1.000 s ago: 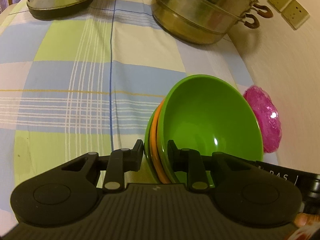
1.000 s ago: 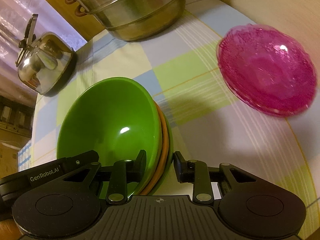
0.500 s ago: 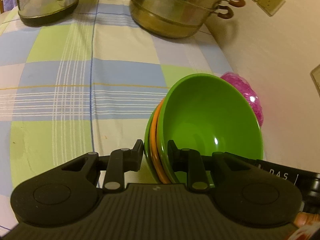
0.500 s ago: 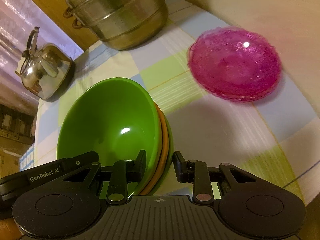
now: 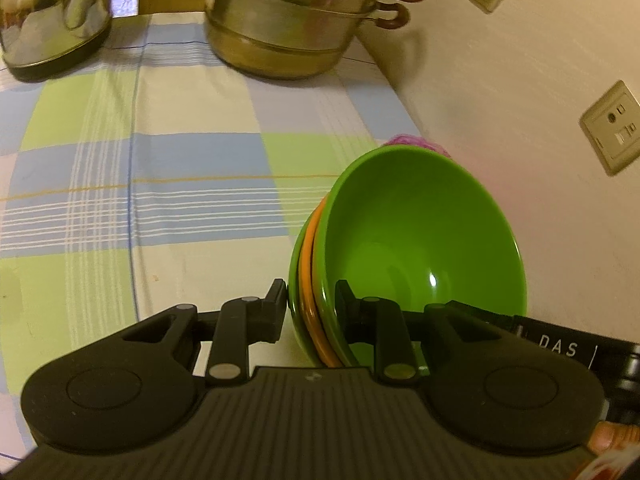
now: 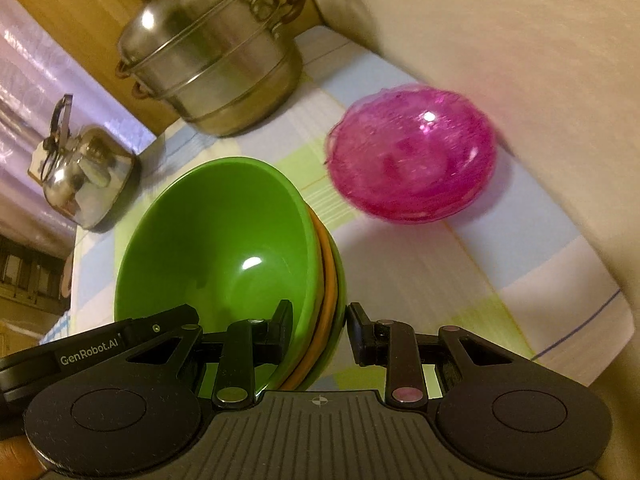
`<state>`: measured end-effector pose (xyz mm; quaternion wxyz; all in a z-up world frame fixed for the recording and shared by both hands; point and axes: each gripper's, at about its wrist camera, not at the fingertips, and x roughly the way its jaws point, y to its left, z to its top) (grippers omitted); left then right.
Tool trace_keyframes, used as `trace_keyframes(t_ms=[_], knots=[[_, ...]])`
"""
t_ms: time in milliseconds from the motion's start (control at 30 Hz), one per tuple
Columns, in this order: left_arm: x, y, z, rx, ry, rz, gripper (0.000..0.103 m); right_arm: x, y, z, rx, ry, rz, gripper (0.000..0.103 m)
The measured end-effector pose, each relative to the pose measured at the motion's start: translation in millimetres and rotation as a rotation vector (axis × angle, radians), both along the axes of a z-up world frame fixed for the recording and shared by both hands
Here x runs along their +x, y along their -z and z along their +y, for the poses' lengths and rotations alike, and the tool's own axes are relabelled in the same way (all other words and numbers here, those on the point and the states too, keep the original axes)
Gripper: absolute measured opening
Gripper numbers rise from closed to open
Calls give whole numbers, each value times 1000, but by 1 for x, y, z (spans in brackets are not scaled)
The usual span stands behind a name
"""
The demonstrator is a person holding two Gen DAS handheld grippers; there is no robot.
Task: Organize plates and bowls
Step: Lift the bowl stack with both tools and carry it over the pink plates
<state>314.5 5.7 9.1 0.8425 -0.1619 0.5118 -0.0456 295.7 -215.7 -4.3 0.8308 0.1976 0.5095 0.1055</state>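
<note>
A nested stack of bowls (image 5: 420,240), green over orange over green, hangs tilted above the checked tablecloth (image 5: 160,160). My left gripper (image 5: 311,292) is shut on one side of the stack's rim, one finger inside the top bowl and one outside. My right gripper (image 6: 320,312) is shut on the opposite side of the stack of bowls (image 6: 216,248) in the same way. A pink glass plate (image 6: 412,152) lies on the cloth beyond the stack, near the wall. In the left wrist view only a sliver of the pink plate (image 5: 408,141) shows above the bowls.
A steel steamer pot (image 5: 288,16) and a steel kettle (image 5: 52,12) stand at the far end of the table. The wall with sockets (image 5: 612,128) runs along the table's right edge. A fingertip (image 5: 608,436) shows at the bottom right corner.
Both grippers have carried the stack upward and across the table. The pink plate has drifted left in the right wrist view and slipped behind the bowls in the left wrist view.
</note>
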Motion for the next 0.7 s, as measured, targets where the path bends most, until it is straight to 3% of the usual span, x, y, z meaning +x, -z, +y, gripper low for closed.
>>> trace_keyframes(t_ms=[700], knots=[[46,-19,-70,15,110,-33,22,11,-19,-68,12,114,-39,30]])
